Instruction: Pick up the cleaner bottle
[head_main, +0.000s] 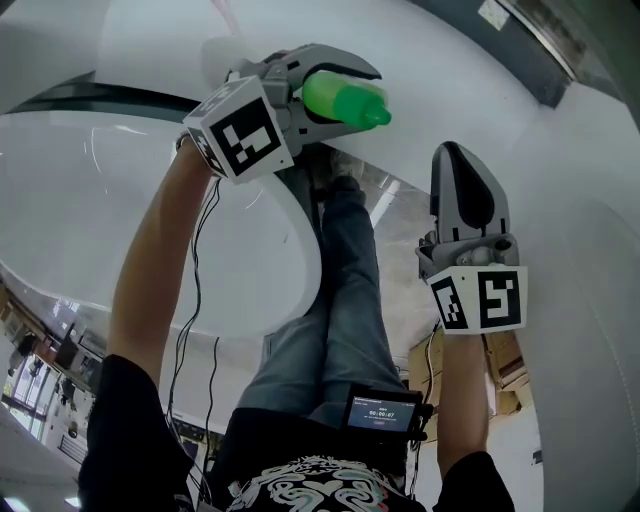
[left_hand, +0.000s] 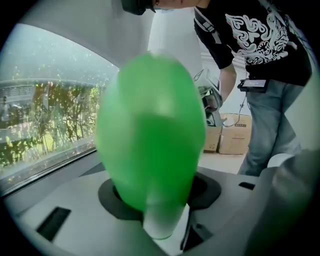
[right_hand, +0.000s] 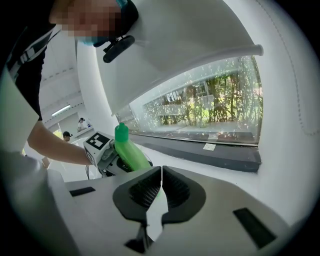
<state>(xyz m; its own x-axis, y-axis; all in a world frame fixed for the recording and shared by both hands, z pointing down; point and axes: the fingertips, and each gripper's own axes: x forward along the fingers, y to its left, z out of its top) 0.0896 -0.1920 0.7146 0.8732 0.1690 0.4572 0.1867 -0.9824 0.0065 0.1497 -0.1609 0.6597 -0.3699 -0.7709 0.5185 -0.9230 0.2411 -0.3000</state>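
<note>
Green cleaner bottle (head_main: 345, 101) is held in the air, clamped between the left gripper (head_main: 322, 88) jaws, seemingly around its lower body, with the cap pointing outward. Right gripper (head_main: 462, 172) hangs nearby, its jaws pressed together on nothing.

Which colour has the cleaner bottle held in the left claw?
Bright green, cap included: the rounded plastic cleaner bottle shows best in the right gripper view.

cleaner bottle (left_hand: 150, 135) blurred close-up, centre frame; its base hidden inside left gripper (head_main: 345, 95), upper centre; small screen (head_main: 383, 411) text unreadable
</note>
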